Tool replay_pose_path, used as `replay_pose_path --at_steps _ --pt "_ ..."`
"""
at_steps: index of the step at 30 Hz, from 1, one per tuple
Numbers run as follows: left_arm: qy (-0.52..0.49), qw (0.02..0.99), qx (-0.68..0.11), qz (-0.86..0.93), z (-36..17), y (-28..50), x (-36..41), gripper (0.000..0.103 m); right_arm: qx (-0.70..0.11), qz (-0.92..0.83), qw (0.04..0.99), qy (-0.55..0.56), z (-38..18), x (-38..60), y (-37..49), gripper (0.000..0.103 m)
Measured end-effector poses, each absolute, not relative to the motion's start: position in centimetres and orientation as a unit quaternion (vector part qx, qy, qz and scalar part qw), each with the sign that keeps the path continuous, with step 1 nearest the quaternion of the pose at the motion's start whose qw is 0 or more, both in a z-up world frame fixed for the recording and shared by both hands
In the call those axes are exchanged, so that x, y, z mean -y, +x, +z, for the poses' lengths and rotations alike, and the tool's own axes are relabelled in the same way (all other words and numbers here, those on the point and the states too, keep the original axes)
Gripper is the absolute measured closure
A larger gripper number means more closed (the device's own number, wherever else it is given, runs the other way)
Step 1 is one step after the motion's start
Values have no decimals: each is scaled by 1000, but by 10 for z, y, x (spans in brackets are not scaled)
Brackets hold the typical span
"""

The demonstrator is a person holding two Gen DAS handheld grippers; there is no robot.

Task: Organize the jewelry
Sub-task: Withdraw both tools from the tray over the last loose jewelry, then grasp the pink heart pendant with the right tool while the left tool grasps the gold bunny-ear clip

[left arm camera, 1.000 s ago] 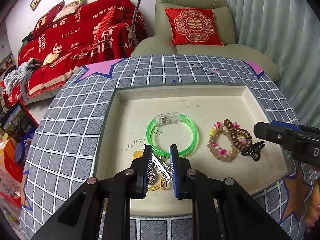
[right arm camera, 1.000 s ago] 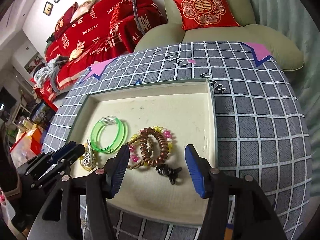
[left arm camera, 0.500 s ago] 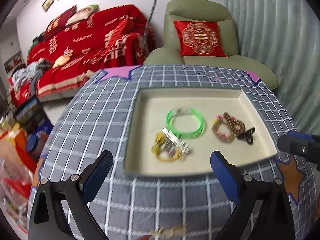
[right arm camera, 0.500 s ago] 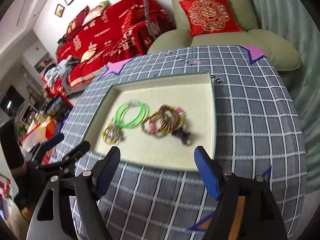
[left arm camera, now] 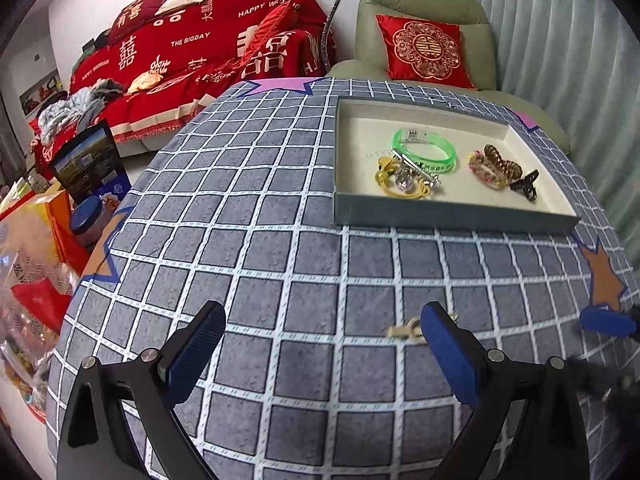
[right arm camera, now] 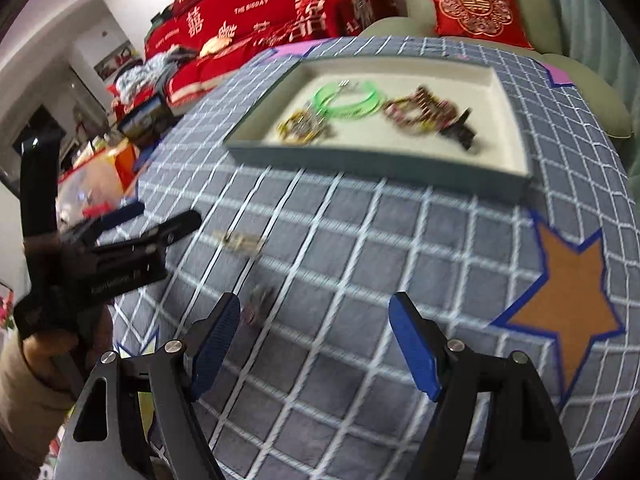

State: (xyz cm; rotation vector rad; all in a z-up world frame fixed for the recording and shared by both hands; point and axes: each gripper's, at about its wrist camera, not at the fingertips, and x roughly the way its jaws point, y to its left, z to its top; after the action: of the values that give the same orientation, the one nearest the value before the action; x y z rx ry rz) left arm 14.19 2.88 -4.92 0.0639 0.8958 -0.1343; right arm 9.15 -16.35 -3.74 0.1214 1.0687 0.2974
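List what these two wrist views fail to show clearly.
- Small pale piece on the tablecloth: left wrist view, partly behind the left gripper's finger; smeared in the right wrist view.
- Dark item by the right gripper's fingers: motion blur, unidentifiable.
- Tray contents: blurred in the right wrist view.
- Right gripper in the left wrist view: cut off at the frame edge.
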Motion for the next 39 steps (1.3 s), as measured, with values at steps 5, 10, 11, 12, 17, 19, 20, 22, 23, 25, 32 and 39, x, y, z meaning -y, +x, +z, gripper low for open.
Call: replay_pose_path --at_steps 5,10,11,12,17,19,20,22,23,25,32,39 --pt "58 901 -423 -81 -53 135 -33 0 -507 120 853 46 -49 138 87 24" --pt "92 899 -414 -111 -54 133 -34 0 -495 102 862 26 -54 118 85 35" --pt "97 898 -412 -117 -55 133 -34 0 -496 99 862 24 -57 115 84 39" --pt "100 898 -412 -123 -56 133 -34 0 -497 98 862 21 -59 112 84 42" --pt "110 894 -411 -143 -59 135 -32 0 -490 81 868 -4 -62 104 84 54" --pt "115 891 -412 -150 -61 136 -31 0 -487 73 870 -13 -62 104 85 63" --pt "117 891 -412 -153 -61 136 -30 0 -486 70 871 -16 -62 105 85 71" --pt "120 890 -409 -163 -61 137 -28 0 -485 65 872 -17 -62 110 86 84" --pt "122 889 -408 -169 -60 136 -26 0 -485 66 872 -14 -62 113 86 84" --pt "129 887 -404 -183 -59 136 -21 0 -486 64 871 -11 -62 120 86 84" --pt "175 866 -399 -244 -61 133 5 0 -489 72 869 6 -61 137 83 84" --pt "216 838 -411 -287 -68 137 22 21 -491 86 866 21 -60 146 81 84"
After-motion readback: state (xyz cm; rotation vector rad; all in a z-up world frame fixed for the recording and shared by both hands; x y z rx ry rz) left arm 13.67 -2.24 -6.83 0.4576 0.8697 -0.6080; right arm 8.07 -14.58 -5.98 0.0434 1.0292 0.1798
